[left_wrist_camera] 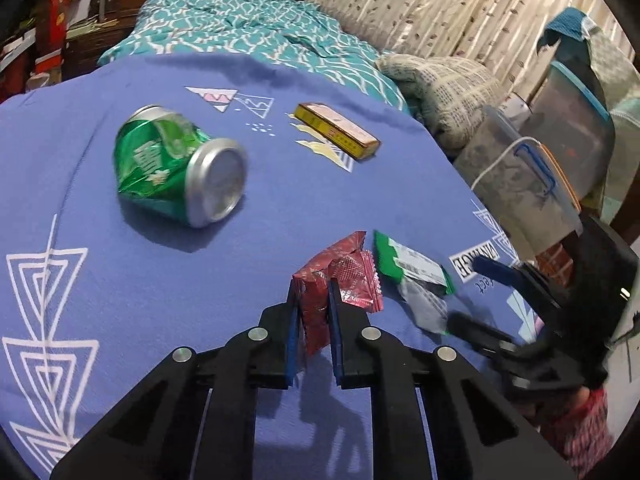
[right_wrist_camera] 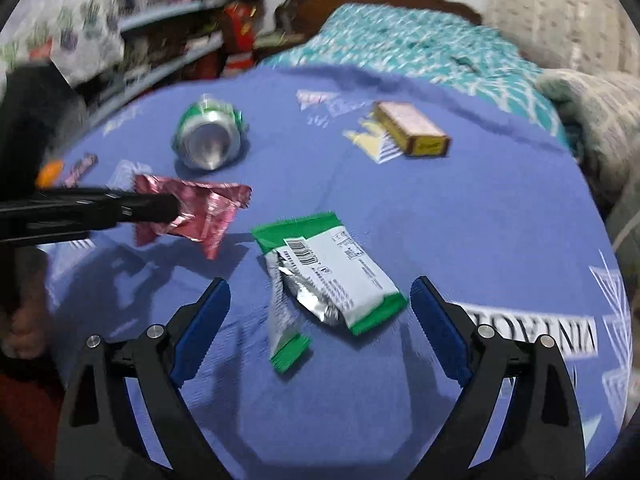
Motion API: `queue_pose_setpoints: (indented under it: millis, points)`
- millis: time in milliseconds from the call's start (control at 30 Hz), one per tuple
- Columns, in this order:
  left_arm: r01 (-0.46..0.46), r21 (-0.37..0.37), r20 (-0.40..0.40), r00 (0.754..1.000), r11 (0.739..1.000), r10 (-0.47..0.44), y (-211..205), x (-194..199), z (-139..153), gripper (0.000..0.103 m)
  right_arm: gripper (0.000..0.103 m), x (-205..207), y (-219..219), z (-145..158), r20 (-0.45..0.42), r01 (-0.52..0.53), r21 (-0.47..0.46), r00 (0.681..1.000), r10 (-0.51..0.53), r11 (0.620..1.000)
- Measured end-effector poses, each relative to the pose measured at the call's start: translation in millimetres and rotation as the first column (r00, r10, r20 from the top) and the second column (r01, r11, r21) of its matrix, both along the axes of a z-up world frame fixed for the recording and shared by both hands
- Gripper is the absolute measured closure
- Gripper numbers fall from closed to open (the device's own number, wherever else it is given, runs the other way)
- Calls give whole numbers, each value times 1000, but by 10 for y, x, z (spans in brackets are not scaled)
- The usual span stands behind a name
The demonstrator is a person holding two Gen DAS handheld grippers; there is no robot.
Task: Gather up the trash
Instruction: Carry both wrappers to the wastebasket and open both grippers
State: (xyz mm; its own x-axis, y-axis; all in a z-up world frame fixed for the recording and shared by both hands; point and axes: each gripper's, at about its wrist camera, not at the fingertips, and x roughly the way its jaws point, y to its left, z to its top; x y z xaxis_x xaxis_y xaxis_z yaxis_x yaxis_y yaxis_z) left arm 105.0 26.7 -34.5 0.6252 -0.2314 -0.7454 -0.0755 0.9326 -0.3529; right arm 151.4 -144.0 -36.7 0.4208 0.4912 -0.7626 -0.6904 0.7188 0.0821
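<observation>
Left wrist view first: my left gripper angles down at the blue cloth, its blue pads clamped tight on the crumpled red wrapper. Just right of it lies the green-and-white wrapper, torn open. Farther back rest a crushed green can on its side and a yellow box, well apart from each other. At the right edge I see my right gripper from the side, and below it a hand in a red patterned sleeve.

Right wrist view: my right gripper tilts down with jaws spread wide, holding nothing; the green-and-white wrapper lies flat between the fingers, touching neither. My left gripper enters from the left, pinching the red wrapper. Only here do I see the barcode on the wrapper and shelves behind the bed.
</observation>
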Motion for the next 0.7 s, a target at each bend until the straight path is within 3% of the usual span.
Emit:
queue_pose_setpoints:
  millis: [67,133,200,333,533,700]
  points:
    - [9,9,-7,1000,1000,-9,-57,7,-7,91,14,129,91,-127,-27,-29,-52,999,27,998]
    - [14,14,-13,1000,1000,-13,-90,19,-13,91,26,181,79,-234,-64,-38,-76,997,33,996]
    - [19,20,-18,1000,1000,-18,-117,36,-16,91,66,169,21,-231,-49,-37,-65,998,34,997]
    - [44,29,-34,999,999,-43,-235,134,-30,91,84,83,-196,-179,-41,-2,-28,999,1,1000]
    - [148,34,-47,988,988,-146,-705,456,30,91,89,118,-1006,-116,-74,187,84,981,-181,979]
    - [318,45,-30,948,947,-317,-1532,893,200,91,89,205,-2019,-2,-49,377,107,926,-374,920]
